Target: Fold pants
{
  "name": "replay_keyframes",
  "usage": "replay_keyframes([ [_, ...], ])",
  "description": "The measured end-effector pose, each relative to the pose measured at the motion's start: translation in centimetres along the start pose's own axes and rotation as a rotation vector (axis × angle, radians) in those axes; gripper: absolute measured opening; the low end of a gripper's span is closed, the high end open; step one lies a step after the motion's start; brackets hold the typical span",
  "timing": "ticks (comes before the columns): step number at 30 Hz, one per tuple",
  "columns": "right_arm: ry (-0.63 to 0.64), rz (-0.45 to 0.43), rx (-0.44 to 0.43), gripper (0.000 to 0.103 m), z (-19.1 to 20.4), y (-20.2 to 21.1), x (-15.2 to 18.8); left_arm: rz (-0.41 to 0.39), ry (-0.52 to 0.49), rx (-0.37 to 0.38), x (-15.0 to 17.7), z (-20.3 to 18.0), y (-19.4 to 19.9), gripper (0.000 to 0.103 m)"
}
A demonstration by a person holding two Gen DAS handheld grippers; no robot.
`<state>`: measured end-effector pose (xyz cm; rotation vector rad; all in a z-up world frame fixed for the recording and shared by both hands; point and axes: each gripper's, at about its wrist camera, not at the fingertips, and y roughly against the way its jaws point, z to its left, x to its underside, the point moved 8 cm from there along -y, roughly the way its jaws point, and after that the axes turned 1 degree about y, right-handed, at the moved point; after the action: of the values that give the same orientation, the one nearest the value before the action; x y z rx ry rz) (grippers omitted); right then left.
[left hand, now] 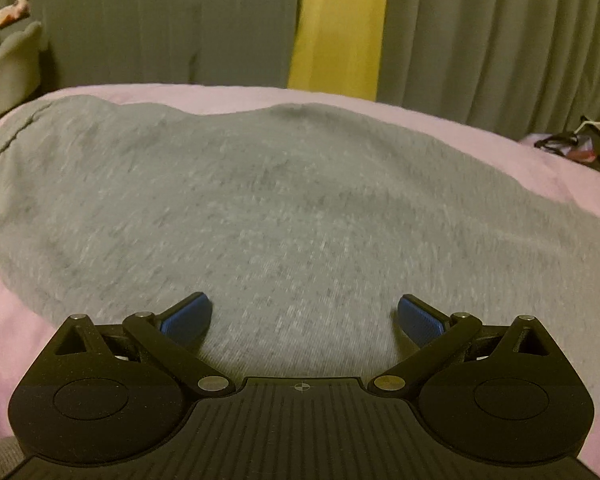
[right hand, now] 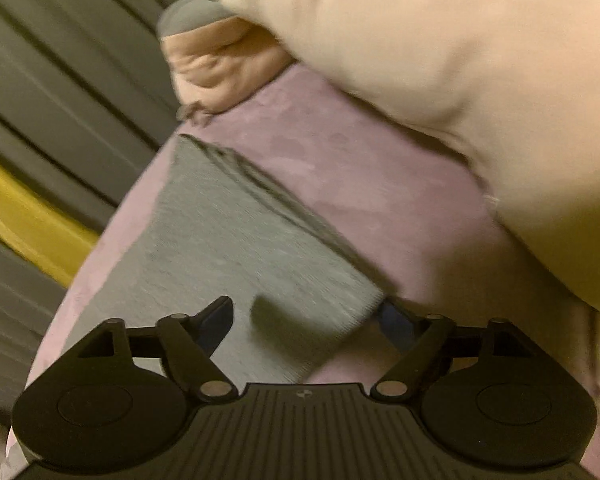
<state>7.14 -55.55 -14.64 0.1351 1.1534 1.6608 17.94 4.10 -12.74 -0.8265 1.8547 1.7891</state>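
Grey knit pants (left hand: 268, 208) lie spread flat on a pink bed sheet (left hand: 520, 168). My left gripper (left hand: 305, 316) is open just above the near part of the cloth, blue pads wide apart, holding nothing. In the right wrist view the pants (right hand: 228, 248) show as a folded grey strip with a darker ribbed band along its right edge. My right gripper (right hand: 308, 320) is open over the strip's near corner; the left finger lies over the cloth and the right finger (right hand: 396, 322) sits at its edge, partly under it.
Grey curtains (left hand: 500, 32) with a yellow strip (left hand: 336, 28) hang behind the bed. A cream pillow (right hand: 480, 80) and a pink cushion (right hand: 220, 64) lie at the bed's head. Clutter sits at the right (left hand: 580, 144) and a chair at the left (left hand: 8, 64).
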Motion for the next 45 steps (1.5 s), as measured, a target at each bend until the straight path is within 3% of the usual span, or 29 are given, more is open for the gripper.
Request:
replay_keyframes([
  [3,-0.036,-0.021,-0.019,0.030,-0.3,0.5,-0.5,-0.001,0.048,0.006,0.2,0.4,0.0,0.103],
  [4,-0.073,-0.026,-0.056,0.027,-0.5,0.8,-0.6,-0.003,0.065,0.008,0.3,0.6,0.2,0.103],
  [6,-0.131,-0.028,-0.083,0.028,-1.4,0.9,-0.6,-0.005,0.098,0.010,0.3,1.1,0.1,0.103],
  [8,-0.145,-0.028,-0.087,0.037,-1.7,0.8,-0.5,-0.006,0.103,0.002,0.0,1.0,-0.2,0.103],
  [10,-0.147,-0.040,-0.125,0.056,-1.2,0.7,-0.3,-0.008,0.090,-0.006,-0.1,0.7,-0.2,0.103],
  [13,-0.107,-0.035,-0.102,0.064,0.2,0.3,-0.5,-0.012,0.058,0.020,0.0,0.0,-0.2,0.103],
  [14,-0.094,-0.035,-0.083,0.057,0.7,0.0,-0.6,-0.019,0.056,0.067,-0.1,-0.4,0.1,0.103],
  [15,-0.070,-0.034,-0.072,0.023,1.3,0.1,-0.7,-0.023,0.061,0.102,-0.2,-0.7,0.3,0.103],
  [16,-0.050,-0.027,-0.066,0.013,1.9,0.1,-0.8,-0.023,0.066,0.124,-0.2,-0.8,0.5,0.103],
  [17,-0.038,-0.036,-0.057,0.013,2.5,0.1,-1.1,-0.019,0.065,0.122,-0.1,-0.8,0.5,0.103],
  [20,0.079,-0.094,-0.045,0.013,5.9,1.5,-1.7,0.009,0.049,0.053,0.3,-0.1,-0.3,0.103],
  [25,0.384,-0.178,-0.105,0.013,15.8,4.8,-0.4,-0.008,0.064,0.073,0.1,0.1,-0.2,0.103],
  [28,0.568,-0.141,-0.206,0.013,22.7,5.2,3.6,-0.012,0.070,0.082,0.1,0.2,-0.1,0.103],
  [32,0.836,-0.023,-0.319,0.013,29.9,3.6,13.0,-0.017,0.106,0.105,-0.1,0.7,0.2,0.103],
  [35,0.898,0.124,-0.377,0.017,32.3,1.0,19.7,-0.016,0.119,0.111,-0.1,1.0,0.4,0.103],
  [38,0.888,0.342,-0.332,0.030,32.1,-1.9,24.6,-0.014,0.129,0.121,0.0,1.1,0.6,0.103],
  [39,0.882,0.336,-0.339,0.036,32.0,-1.8,24.8,-0.014,0.130,0.124,0.0,1.1,0.6,0.103],
  [40,0.869,0.335,-0.380,0.049,32.0,-1.2,24.5,-0.014,0.130,0.127,0.0,1.1,0.6,0.103],
  [42,0.772,0.360,-0.452,0.065,31.5,-0.4,22.8,-0.013,0.130,0.134,0.0,1.1,0.7,0.103],
  [45,0.614,0.361,-0.455,0.073,29.2,-0.2,19.2,-0.011,0.118,0.135,-0.1,0.8,0.6,0.103],
])
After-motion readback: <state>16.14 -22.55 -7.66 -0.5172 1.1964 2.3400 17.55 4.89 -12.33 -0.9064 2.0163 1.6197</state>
